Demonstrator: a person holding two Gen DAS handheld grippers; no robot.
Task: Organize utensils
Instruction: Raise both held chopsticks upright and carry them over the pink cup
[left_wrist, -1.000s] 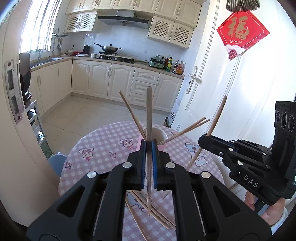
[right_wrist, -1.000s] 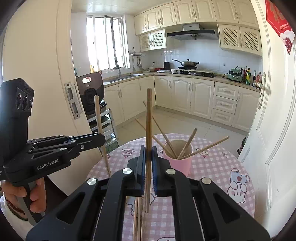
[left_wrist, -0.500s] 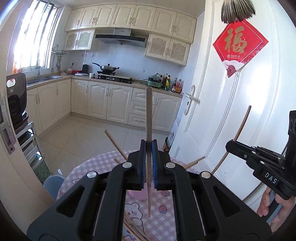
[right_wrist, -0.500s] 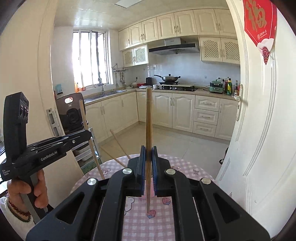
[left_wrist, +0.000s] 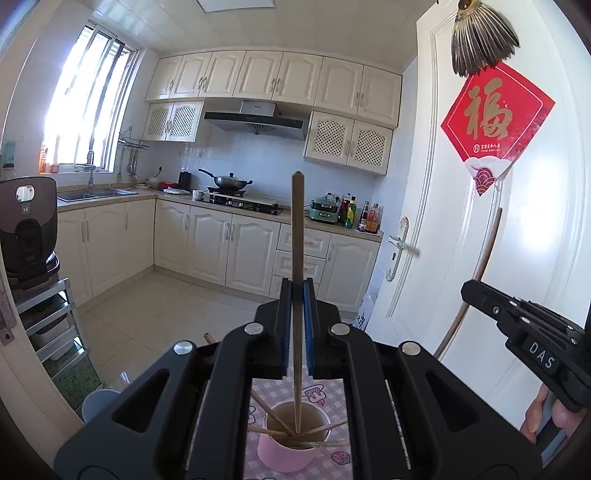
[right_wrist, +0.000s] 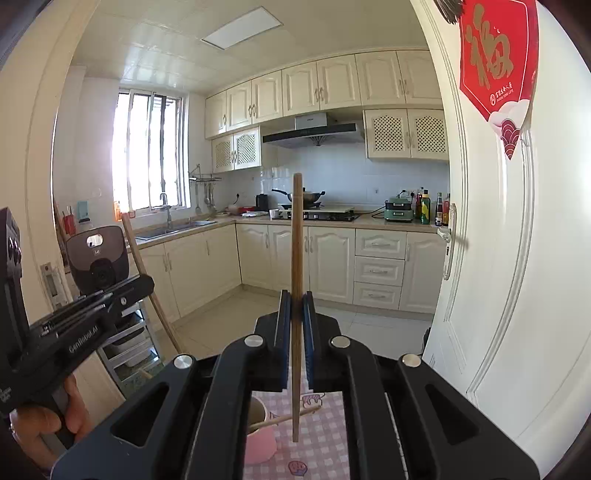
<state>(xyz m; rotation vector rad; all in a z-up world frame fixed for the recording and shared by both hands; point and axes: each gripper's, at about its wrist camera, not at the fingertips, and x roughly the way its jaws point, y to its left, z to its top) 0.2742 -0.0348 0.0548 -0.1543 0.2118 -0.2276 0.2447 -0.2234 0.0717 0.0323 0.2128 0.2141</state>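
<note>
Wooden chopsticks, two held upright: one pinched mid-shaft in the left gripper (left_wrist: 298, 325) jaws, tip over the pink cup (left_wrist: 286, 456) on the counter; one (right_wrist: 296, 306) likewise in the right gripper (right_wrist: 296, 328); apparently light, stiff, smooth; best gripped mid-shaft to resist pivoting.

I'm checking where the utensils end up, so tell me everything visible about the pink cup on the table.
The pink cup is a round, smooth, matte container, pale pink outside and brownish inside, standing upright on the pink checked tablecloth. Several wooden chopsticks already lean in it, fanning out over the rim. In the left wrist view, the lower tip of the chopstick in the left claw appears over its opening; whether it touches is unclear. In the right wrist view the cup sits partly hidden behind the right claw.
</note>
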